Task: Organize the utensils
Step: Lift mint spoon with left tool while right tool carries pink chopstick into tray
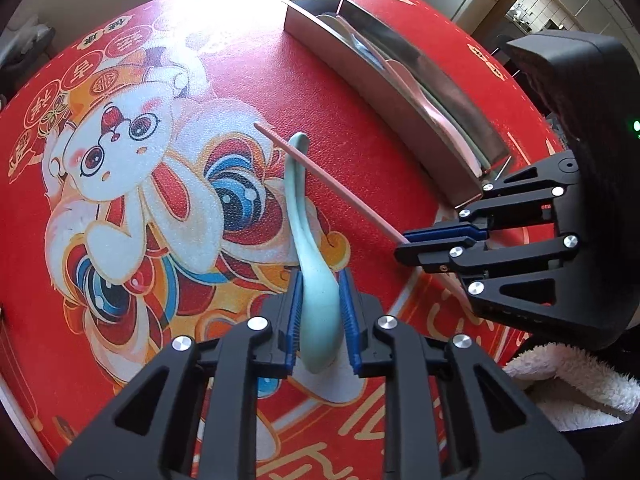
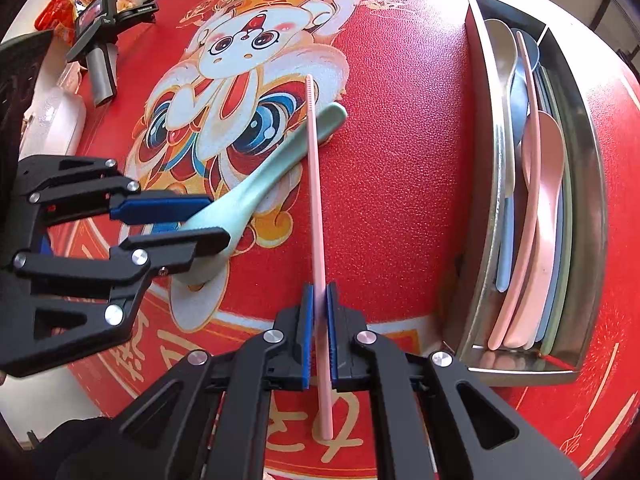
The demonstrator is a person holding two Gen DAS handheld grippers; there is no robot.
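Note:
A pale green spoon [image 1: 296, 200] [image 2: 256, 188] lies across the red rabbit-print mat [image 1: 360, 152]. My left gripper [image 1: 320, 276] [image 2: 218, 220] is shut on its bowl, with the blue pads against both sides. A long pink chopstick [image 1: 328, 176] [image 2: 314, 184] crosses over the spoon's handle. My right gripper [image 2: 320, 288] [image 1: 400, 246] is shut on it near its thick end. A metal tray [image 1: 360, 76] [image 2: 476, 288] at the right holds a pink spoon [image 2: 540, 184], another pink chopstick, and blue and green utensils.
The mat covers a round table. In the right wrist view, at the far left edge, lie a black device [image 2: 100, 36], a red snack bag [image 2: 68, 4] and a clear plastic container [image 2: 56, 120]. A white fluffy sleeve [image 1: 572, 384] shows behind the right gripper.

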